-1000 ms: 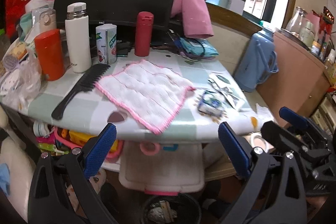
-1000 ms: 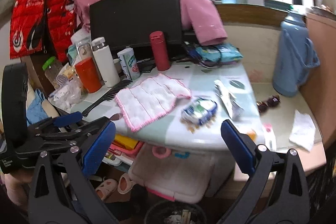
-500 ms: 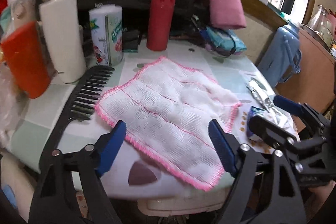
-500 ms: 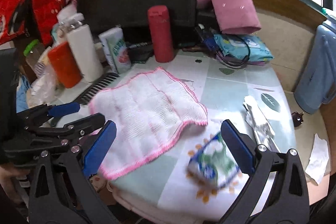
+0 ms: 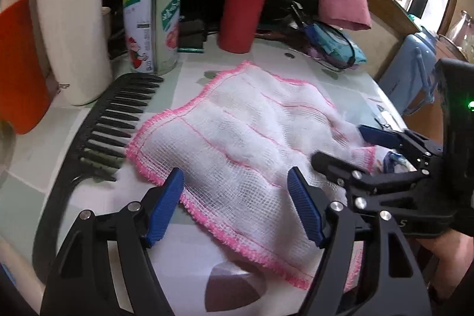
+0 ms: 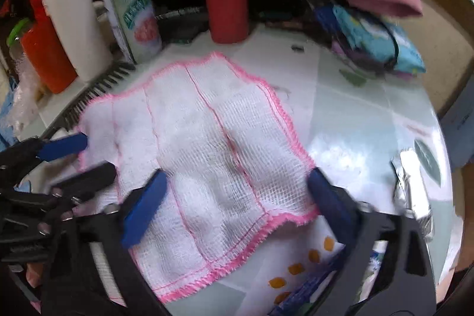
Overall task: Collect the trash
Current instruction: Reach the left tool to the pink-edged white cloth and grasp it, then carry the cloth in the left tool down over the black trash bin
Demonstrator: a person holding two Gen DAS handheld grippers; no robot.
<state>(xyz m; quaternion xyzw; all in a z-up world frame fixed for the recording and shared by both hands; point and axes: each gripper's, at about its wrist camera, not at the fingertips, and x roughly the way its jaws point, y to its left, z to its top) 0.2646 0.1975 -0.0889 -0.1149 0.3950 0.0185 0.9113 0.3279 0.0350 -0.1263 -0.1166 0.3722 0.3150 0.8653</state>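
Note:
A white cloth with a pink hem (image 5: 246, 144) lies flat on the table, also in the right wrist view (image 6: 207, 162). My left gripper (image 5: 237, 203) is open, its blue pads (image 5: 166, 203) straddling the cloth's near-left edge. My right gripper (image 6: 234, 206) is open over the cloth's right part; it shows from the side in the left wrist view (image 5: 364, 144). A blue-green wrapper (image 6: 376, 259) lies under the right gripper's right finger, partly hidden. A crumpled silver wrapper (image 6: 411, 191) lies further right.
Behind the cloth stand a red bottle (image 5: 244, 2), a printed can (image 5: 152, 19), a white flask (image 5: 71, 19) and an orange container (image 5: 17, 67). A black comb (image 5: 97, 135) lies left of the cloth. A teal packet (image 6: 373, 40) sits back right.
Both grippers have moved forward from below the table edge to low over the cloth. Their jaws stay open. The blue-green wrapper now sits under the right gripper.

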